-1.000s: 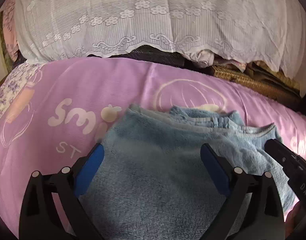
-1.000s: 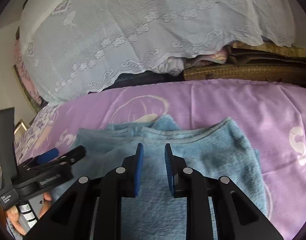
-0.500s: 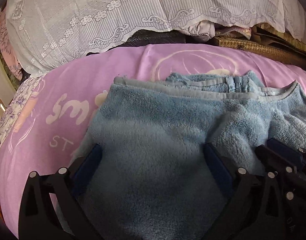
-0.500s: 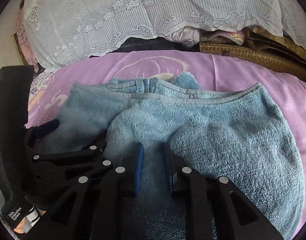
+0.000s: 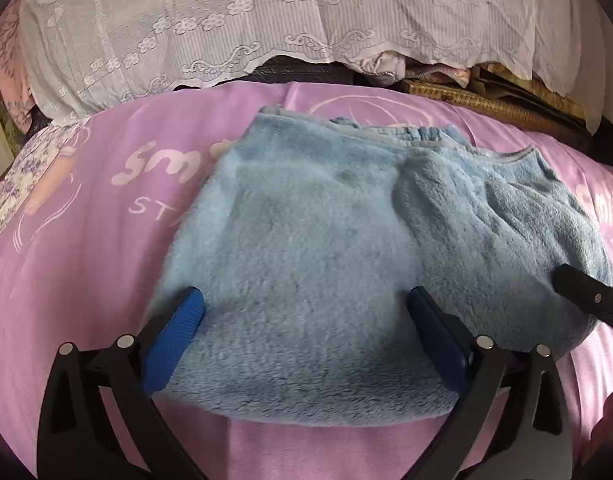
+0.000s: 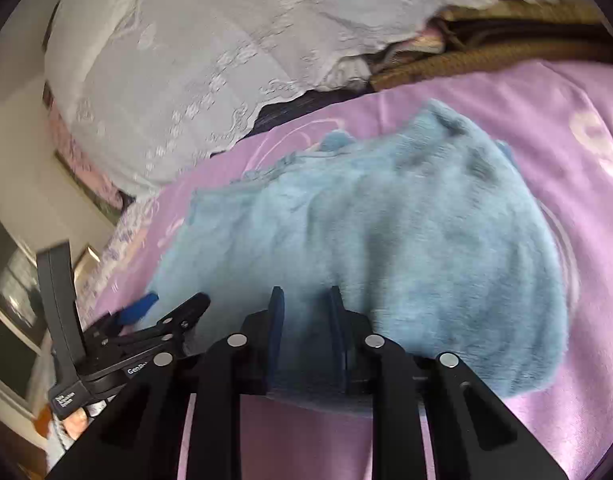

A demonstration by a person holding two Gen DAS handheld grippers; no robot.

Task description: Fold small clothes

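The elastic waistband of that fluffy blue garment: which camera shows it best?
The left wrist view. There the gathered waistband lies sharp along the far edge of the blue fleece garment, on the pink bedsheet. The right wrist view is motion-blurred, so the waistband shows only as a smeared, ruffled edge.

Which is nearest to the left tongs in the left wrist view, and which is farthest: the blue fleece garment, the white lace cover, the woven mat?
1. Blue fleece garment: directly between and ahead of the left tongs, on the pink sheet.
2. Woven mat: behind the garment, upper right.
3. White lace cover: across the top; its hem hangs close to the mat, so ranks 2 and 3 are nearly tied.
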